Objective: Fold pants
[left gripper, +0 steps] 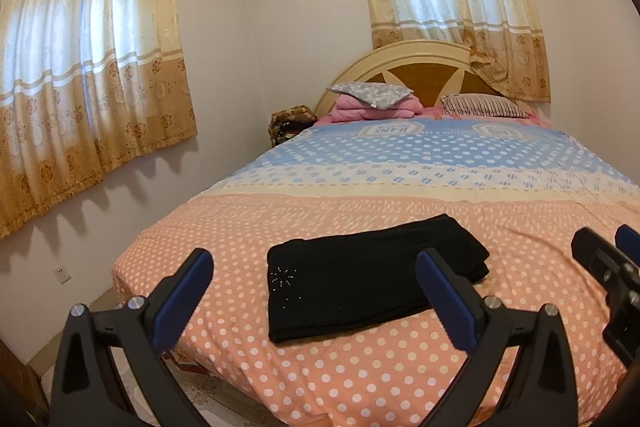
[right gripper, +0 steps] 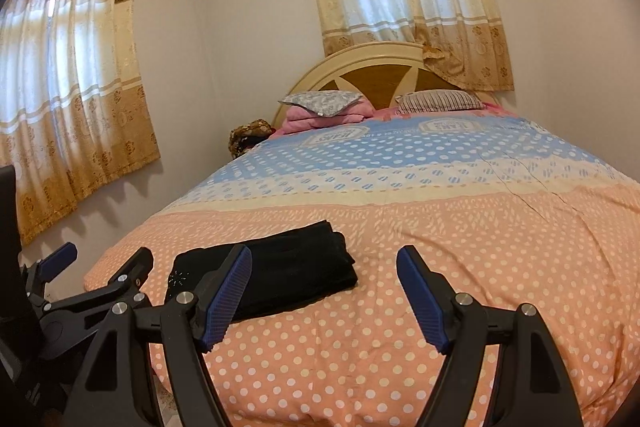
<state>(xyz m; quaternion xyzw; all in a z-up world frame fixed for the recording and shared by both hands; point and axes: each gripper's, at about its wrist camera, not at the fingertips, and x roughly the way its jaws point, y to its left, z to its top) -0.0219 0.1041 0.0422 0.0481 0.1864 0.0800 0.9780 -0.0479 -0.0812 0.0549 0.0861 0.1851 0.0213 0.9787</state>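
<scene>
Black pants [left gripper: 360,275] lie folded into a flat rectangle on the pink polka-dot bedspread [left gripper: 360,379], near the foot of the bed, with small shiny studs at one corner. My left gripper [left gripper: 316,263] hovers open just in front of them, with nothing between its blue pads. The same pants [right gripper: 288,275] sit left of centre in the right wrist view. There my right gripper [right gripper: 326,259] stands open over bare bedspread to the right of the pants, holding nothing. The left gripper [right gripper: 104,255] shows at the lower left of that view, and the right gripper's tip [left gripper: 604,239] at the right edge of the left wrist view.
Pillows [left gripper: 372,93] and a pink folded blanket [left gripper: 376,109] lie at the headboard [left gripper: 424,67]. A brown patterned bag [left gripper: 290,123] sits beside the bed's far left corner. Curtained windows [left gripper: 80,67] line the left and back walls. A strip of floor [left gripper: 120,367] runs left of the bed.
</scene>
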